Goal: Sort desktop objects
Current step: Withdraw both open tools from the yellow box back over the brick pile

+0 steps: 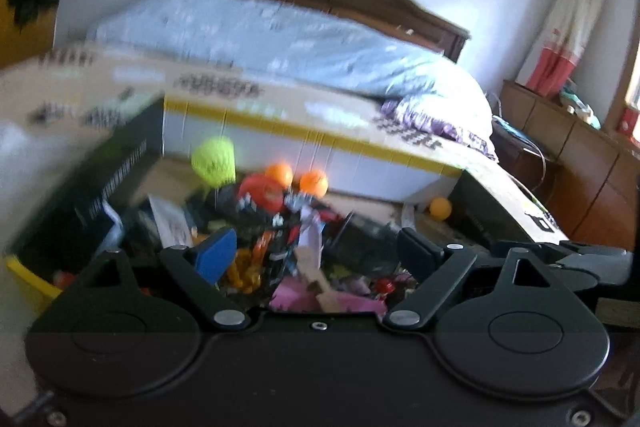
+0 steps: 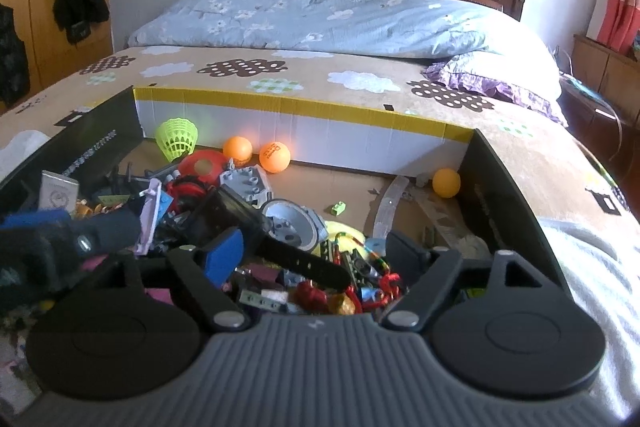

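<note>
Right gripper (image 2: 316,251): jaws standing wide, nothing pressed between the pads, hanging over the near end of the cardboard box (image 2: 296,107) on the bed (image 2: 320,67).

Black strap (image 2: 296,259): lying directly under and between the right jaws, long axis running from upper left to lower right across the gap; the right hand is judged the nearer one for it. A grip would probably want the jaws closing across its width.

Left gripper (image 1: 316,251): jaws also standing wide and holding nothing, hovering over the same heap; its body is showing at the left edge of the right wrist view.

Toy heap (image 2: 248,211): bricks, red cord and a grey round part are piling up mid-box.

Green shuttlecock (image 2: 178,139): leaning by the far wall, left.

Orange balls (image 2: 274,157): two are sitting against the far wall, a third in the right corner.

Hard to make out: the left wrist view is blurring heavily; the strap's lower end is hiding among clutter; box floor under the heap is covered.
</note>
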Action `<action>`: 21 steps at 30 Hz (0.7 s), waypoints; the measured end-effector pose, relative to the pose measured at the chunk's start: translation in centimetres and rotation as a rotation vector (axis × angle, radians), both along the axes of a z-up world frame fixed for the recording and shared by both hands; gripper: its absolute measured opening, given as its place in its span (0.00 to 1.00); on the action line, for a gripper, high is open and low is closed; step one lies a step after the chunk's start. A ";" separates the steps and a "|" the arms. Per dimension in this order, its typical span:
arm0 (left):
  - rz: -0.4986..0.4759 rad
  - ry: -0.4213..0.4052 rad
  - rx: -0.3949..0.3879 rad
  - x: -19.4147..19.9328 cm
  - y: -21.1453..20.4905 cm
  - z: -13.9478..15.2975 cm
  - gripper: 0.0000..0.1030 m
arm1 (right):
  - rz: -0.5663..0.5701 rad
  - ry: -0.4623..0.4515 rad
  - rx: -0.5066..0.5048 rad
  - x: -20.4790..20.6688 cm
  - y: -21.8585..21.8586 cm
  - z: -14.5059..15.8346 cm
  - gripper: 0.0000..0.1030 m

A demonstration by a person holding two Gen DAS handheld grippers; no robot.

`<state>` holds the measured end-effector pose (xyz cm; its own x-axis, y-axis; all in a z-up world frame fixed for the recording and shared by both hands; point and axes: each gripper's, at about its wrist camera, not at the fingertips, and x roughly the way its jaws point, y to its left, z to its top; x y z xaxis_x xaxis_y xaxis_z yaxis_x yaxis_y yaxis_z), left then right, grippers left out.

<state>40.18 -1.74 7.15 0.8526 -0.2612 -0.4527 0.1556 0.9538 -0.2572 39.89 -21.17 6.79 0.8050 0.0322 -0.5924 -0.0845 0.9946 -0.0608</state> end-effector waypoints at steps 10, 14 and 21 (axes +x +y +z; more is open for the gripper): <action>-0.041 -0.094 0.220 -5.5 -3.2 3.7 0.96 | 0.010 0.032 0.028 -5.5 -1.6 1.7 1.00; -0.063 -0.018 0.214 -8.1 -3.0 3.2 0.97 | 0.020 0.031 0.037 -8.6 -1.5 1.8 1.00; -0.013 0.052 0.256 -13.1 -1.6 2.4 0.98 | 0.036 0.077 0.047 -14.3 -0.5 1.1 1.00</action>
